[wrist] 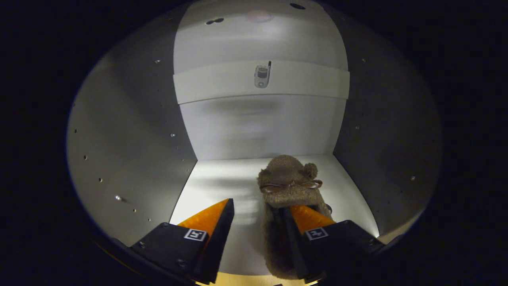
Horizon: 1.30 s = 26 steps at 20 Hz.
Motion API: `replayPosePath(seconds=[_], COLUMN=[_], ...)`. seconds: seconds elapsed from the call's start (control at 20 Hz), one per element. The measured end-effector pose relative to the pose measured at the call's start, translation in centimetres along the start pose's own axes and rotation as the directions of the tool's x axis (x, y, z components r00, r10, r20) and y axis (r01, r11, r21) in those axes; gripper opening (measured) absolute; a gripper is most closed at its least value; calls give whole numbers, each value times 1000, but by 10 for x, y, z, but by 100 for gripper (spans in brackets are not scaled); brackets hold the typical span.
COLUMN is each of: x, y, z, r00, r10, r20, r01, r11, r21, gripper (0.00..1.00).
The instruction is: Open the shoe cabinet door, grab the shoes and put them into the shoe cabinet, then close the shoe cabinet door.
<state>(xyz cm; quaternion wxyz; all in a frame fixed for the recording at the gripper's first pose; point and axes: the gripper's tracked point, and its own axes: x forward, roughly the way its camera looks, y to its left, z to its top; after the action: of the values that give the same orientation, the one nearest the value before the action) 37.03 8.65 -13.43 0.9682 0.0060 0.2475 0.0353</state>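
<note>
Jaws (260, 208) spread wide inside a white shoe cabinet (131, 131); fuzzy brown slipper with a thin bow (287, 180) lies on its floor, against the right finger, toe pointing beyond.

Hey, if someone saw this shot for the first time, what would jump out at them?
The fuzzy brown slipper with a thin bow, sitting on the floor of the white cabinet near its back wall. Next, the open claw: the slipper's heel end lies against its right finger, the left finger apart. A white shelf crosses above.

Shoe (286, 178) — fuzzy, woolly cloth; cabinet shelf (222, 178) — smooth matt board.
</note>
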Motion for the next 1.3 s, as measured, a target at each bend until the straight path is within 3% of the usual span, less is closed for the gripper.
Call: replayPosePath(seconds=[0.15, 0.4, 0.65, 1.0, 1.3], x=[-25, -100, -198, -350, -442], y=[1, -15, -25, -31, -52], z=[6, 35, 38, -6, -53], r00=[998, 971, 942, 921, 920], r10=[7, -11, -2, 44, 80], r20=[58, 238, 335, 387, 384], r01=[-8, 0, -16, -43, -74], r11=[1000, 999, 999, 999, 997], r21=[17, 49, 50, -11, -30], gripper=[100, 99, 99, 99, 99])
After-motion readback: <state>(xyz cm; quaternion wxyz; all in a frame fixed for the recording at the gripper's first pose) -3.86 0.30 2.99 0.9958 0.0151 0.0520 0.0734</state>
